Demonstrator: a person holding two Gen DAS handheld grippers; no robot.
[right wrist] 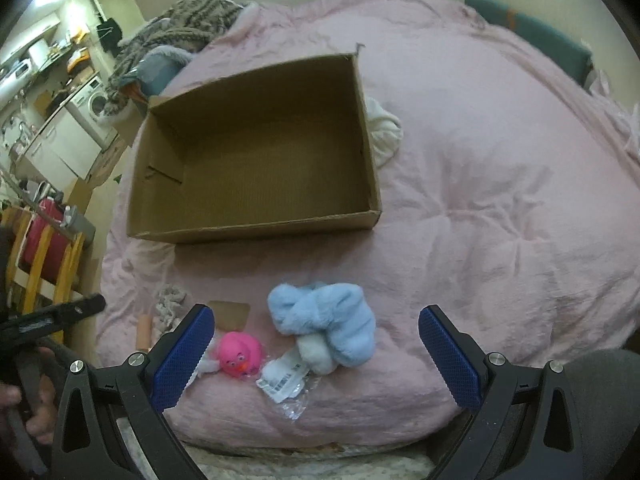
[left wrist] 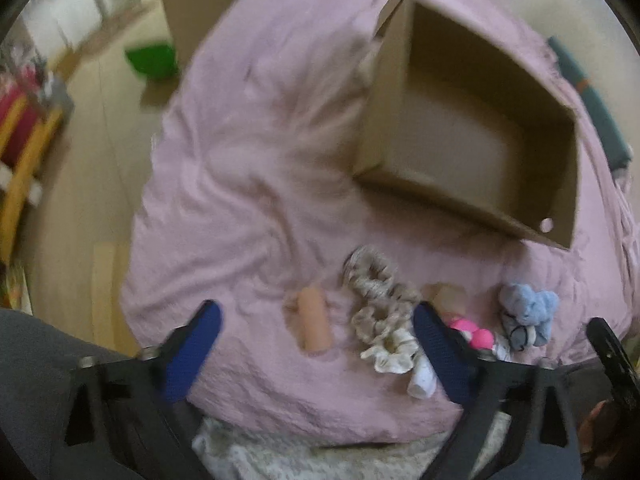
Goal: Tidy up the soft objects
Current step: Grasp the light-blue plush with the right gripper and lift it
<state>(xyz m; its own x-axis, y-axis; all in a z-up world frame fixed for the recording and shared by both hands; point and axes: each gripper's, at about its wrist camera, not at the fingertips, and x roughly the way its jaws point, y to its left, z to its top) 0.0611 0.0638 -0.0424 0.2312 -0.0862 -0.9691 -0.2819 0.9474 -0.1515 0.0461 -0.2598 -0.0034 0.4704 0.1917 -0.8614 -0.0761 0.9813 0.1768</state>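
An open, empty cardboard box [right wrist: 256,224] lies on a pink blanket [right wrist: 480,200]; it also shows in the left wrist view [left wrist: 460,200]. In front of it lie a light blue plush toy [right wrist: 324,320] with a white tag, a pink rubber duck [right wrist: 238,354], patterned scrunchies [left wrist: 380,308] and a peach tube [left wrist: 314,318]. The plush toy [left wrist: 528,312] and the duck [left wrist: 472,332] also show in the left wrist view. My left gripper [left wrist: 316,344] is open above the tube and scrunchies. My right gripper [right wrist: 316,354] is open above the plush toy and duck. Both are empty.
A grey knitted throw [right wrist: 180,28] and a white cloth [right wrist: 384,128] lie beyond the box. A teal headboard [right wrist: 528,36] is at the far right. A wooden rack [right wrist: 44,256] and kitchen units stand on the floor to the left of the bed.
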